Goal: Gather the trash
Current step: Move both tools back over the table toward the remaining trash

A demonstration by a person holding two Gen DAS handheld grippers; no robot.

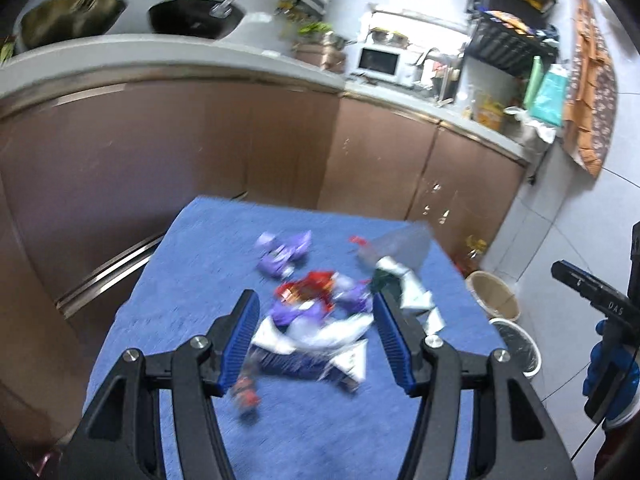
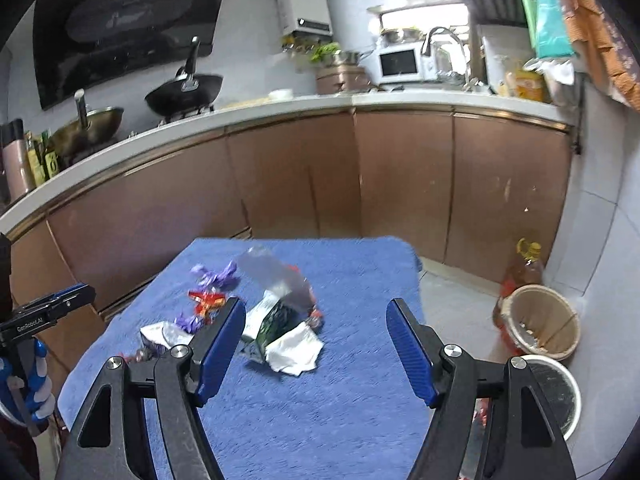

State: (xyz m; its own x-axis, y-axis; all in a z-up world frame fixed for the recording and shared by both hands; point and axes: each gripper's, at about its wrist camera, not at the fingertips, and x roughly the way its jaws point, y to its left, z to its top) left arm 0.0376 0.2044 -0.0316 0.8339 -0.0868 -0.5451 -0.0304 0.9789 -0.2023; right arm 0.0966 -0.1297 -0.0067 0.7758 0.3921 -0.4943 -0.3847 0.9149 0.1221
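A heap of crumpled wrappers (image 1: 316,320) lies on a blue towel (image 1: 192,280) over a small table: purple, red, white and silvery pieces. My left gripper (image 1: 316,316) is open and hovers just above the heap, its jaws to either side of it. In the right wrist view the same wrappers (image 2: 276,316) lie left of centre on the towel (image 2: 340,400). My right gripper (image 2: 316,320) is open and empty, above the towel to the right of the heap. A beige bin (image 2: 540,320) stands on the floor to the right.
Brown kitchen cabinets (image 2: 300,172) run behind the table, with pans on the counter. A white bucket (image 2: 560,392) and an oil bottle (image 2: 524,268) stand by the beige bin (image 1: 494,294). My right gripper shows at the edge of the left wrist view (image 1: 600,304).
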